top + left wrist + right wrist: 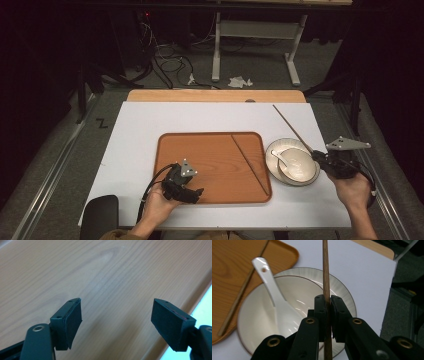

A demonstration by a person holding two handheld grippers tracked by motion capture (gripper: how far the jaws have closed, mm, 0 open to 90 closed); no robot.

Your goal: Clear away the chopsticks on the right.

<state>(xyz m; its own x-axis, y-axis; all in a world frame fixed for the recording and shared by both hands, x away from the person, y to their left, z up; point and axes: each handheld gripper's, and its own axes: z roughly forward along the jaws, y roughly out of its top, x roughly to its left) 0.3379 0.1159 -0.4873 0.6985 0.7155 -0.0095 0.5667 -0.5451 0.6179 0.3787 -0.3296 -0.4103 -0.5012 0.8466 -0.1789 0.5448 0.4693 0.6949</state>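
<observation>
My right gripper [316,156] is shut on a brown chopstick [291,127] that slants up and away over the white mat; in the right gripper view the chopstick [326,270] runs straight up between the closed jaws [328,306]. Below it stands a white bowl [294,297] on a white plate [342,290], with a white spoon [272,290] lying in the bowl. A second chopstick [250,163] lies on the wooden tray [200,150]. My left gripper [196,194] hovers open over the tray's near left part, nothing between its pads [73,320].
The tray sits on a white mat [140,125] over a wooden table [215,95]. The bowl and plate [292,161] stand just right of the tray. A dark object [100,215] sits at the mat's near left corner. Cables and a table frame [260,40] lie on the floor beyond.
</observation>
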